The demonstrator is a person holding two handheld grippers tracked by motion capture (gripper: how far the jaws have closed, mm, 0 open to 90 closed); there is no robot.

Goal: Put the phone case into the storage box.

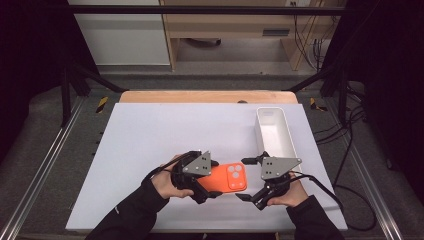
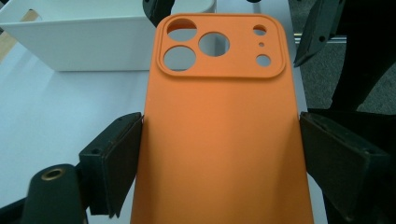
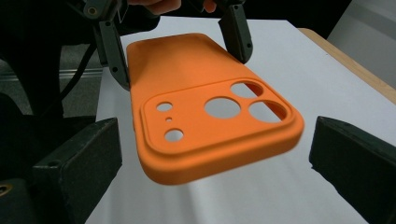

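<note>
Left gripper (image 1: 212, 184): held low over the near part of the white bench (image 1: 150, 140), jaws clamped on the long edges of the orange phone case (image 1: 226, 178). In the left gripper view both pads press flat against the case sides (image 2: 219, 140); the lower end of the case runs off the bottom of that picture, so how deep it sits in the jaws is not visible. In the high view the grey three-cornered plate and the person's left hand (image 1: 167, 182) cover most of the gripper body and the clamped end of the case.

Phone case: back face up, camera-cutout end pointing toward the right gripper (image 1: 246, 179). It is off the bench surface, tilted slightly; the right gripper view (image 3: 205, 116) shows a soft shadow on the bench under its near end. That near edge is blurred, so its exact outline is hard to read.

Right gripper: jaws apart, one on each side of the cutout end. In the right gripper view there is clear bench between each pad and the case, so no contact. The far jaw tip probably lies just beyond the case corner in the high view, but the plate and right hand (image 1: 287, 192) hide part of it.

White bin (image 1: 287, 145): long, open-topped, standing on the bench beyond the right gripper, apart from the case. Its far end is cut off in the left gripper view (image 2: 79, 44).
</note>
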